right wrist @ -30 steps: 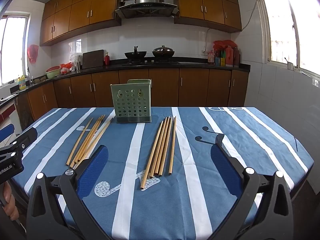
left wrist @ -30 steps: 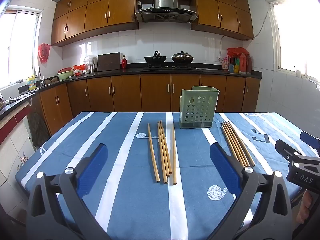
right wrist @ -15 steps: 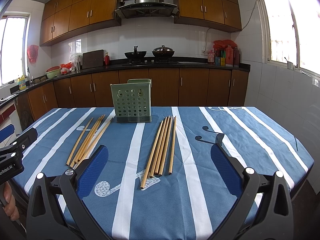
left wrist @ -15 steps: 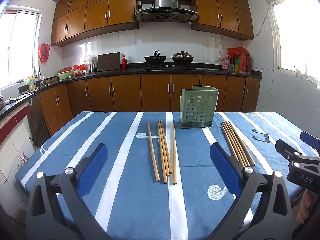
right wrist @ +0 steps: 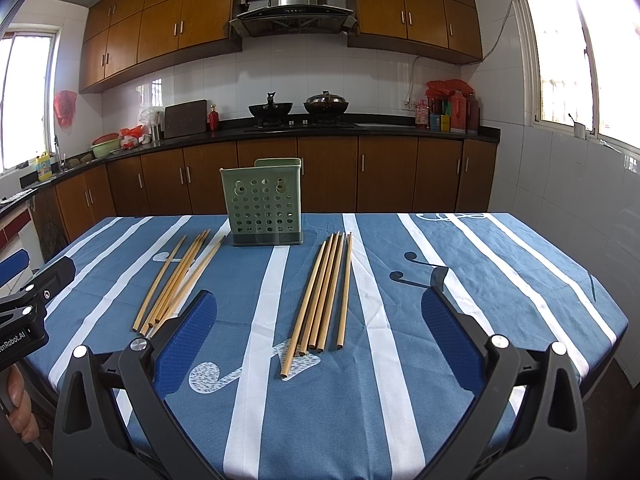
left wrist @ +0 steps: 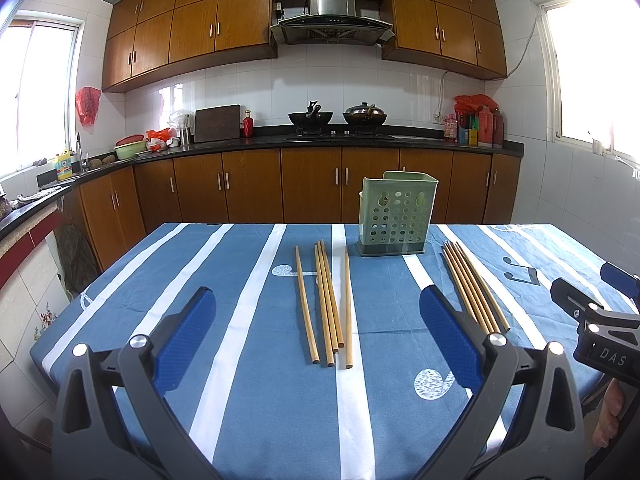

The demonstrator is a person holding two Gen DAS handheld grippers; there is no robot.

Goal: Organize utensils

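Left wrist view: we are holding the left gripper (left wrist: 320,332) wide open and empty above the near edge of the table (left wrist: 140,280), with one group of chopsticks (left wrist: 326,304) lying between its fingers, farther out. In the right wrist view, we are keeping the right gripper (right wrist: 320,330) spread and empty too, the second group of chopsticks (right wrist: 322,294) lying ahead between its fingers. The green holder (right wrist: 264,204) is standing upright at the far side, between the two groups.

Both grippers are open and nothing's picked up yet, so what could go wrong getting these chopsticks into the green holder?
The left chopsticks lie loose, some touching, so the open left gripper may grab several or roll them. The green holder stands free and looks light; a poke could tip it. The right bundle is packed tight for the right gripper.
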